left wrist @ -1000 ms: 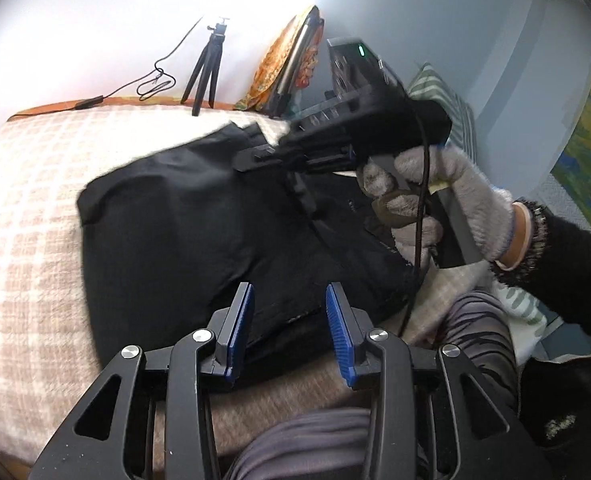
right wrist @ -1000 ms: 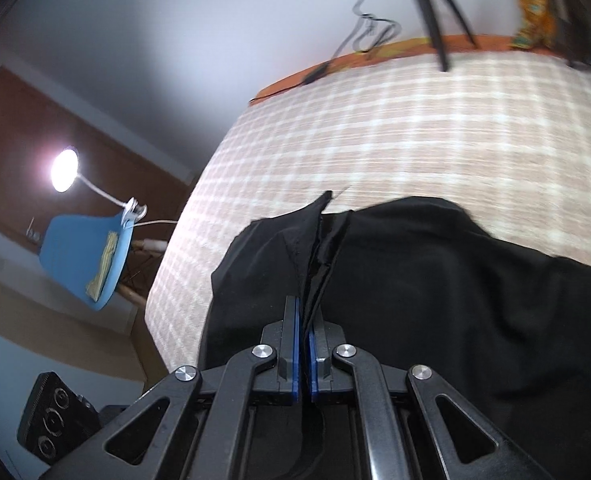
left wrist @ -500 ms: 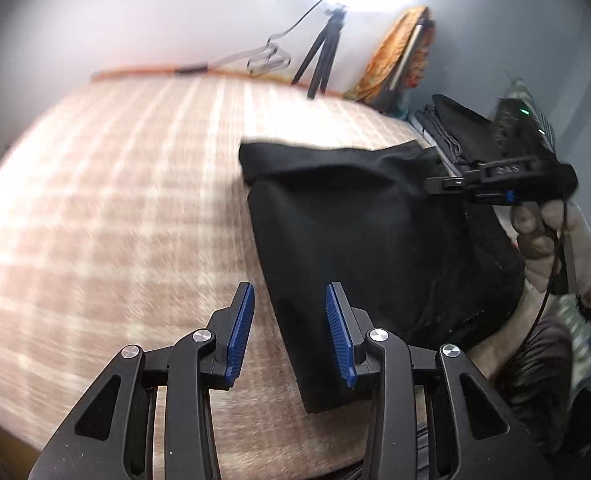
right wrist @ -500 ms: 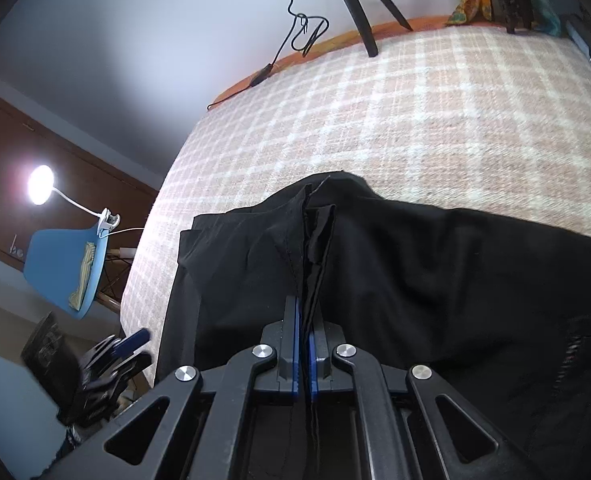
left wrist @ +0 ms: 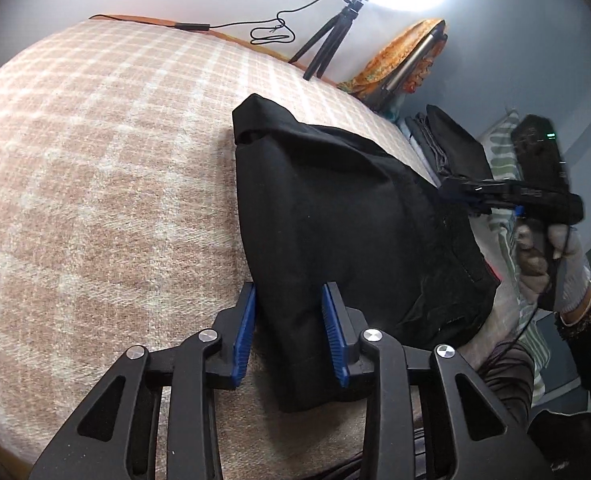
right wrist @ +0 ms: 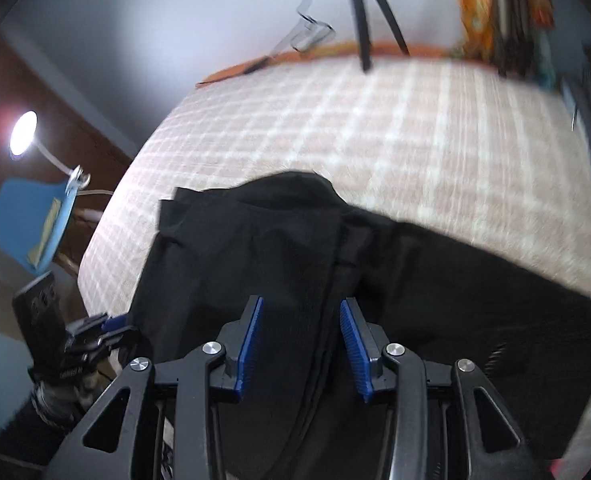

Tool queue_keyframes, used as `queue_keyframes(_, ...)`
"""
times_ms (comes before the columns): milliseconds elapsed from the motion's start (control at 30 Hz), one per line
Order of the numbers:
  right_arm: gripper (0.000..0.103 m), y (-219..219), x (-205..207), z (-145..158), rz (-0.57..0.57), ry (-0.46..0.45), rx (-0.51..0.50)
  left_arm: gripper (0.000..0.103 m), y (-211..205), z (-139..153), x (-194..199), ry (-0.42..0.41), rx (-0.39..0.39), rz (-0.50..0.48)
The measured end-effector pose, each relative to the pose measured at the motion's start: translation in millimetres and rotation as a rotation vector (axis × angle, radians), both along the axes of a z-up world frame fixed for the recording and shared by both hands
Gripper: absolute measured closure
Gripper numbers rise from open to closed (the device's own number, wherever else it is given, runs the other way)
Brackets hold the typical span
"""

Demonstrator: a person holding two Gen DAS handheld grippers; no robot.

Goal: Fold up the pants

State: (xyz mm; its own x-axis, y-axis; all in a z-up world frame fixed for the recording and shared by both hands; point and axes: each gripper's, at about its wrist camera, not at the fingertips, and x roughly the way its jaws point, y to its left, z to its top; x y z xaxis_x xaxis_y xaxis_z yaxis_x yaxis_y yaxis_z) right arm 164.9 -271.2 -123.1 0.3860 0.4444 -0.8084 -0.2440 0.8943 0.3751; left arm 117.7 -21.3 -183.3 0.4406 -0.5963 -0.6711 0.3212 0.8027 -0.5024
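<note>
Released since the earlier frame, the fabric once pinched by the right hand-held gripper (right wrist: 300, 342) now lies loose, and its jaws are seen spread wide with nothing held between them. Black pants (left wrist: 335, 216) are laid folded on a bed covered by a pink checked blanket (left wrist: 95, 168). From the right wrist view, a thick seam of the pants runs forward between the open blue pads (right wrist: 249, 340). The left hand-held gripper (left wrist: 289, 334) is also held open, with nothing grasped; its two pads are set on either side of the near corner of the folded bundle, the left one just at the bundle's edge. Ahead of it and to the right, the right hand-held gripper is seen in a gloved hand (left wrist: 555, 264), over the far side of the pants. Judged from the compact dark shape, at least one fold appears done; a further fold or smoothing may be left.
</note>
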Motion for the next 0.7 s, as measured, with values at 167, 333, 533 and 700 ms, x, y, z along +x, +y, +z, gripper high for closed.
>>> queue_keyframes(167,0.061,23,-2,41,0.085,-0.127,-0.015,0.078,-2,0,-2,-0.019,-0.009,-0.003)
queue_keyframes(333,0.061,77,27,50,0.249,-0.156,0.027,0.081,-5,1,-4,-0.045,0.005,-0.015)
queue_keyframes(533,0.061,130,58,38,0.377,-0.134,0.054,0.082,-7,2,-3,-0.056,0.010,-0.037)
queue_keyframes(700,0.061,170,75,26,0.484,-0.132,-0.015,0.083,-7,3,-3,-0.070,0.019,-0.054)
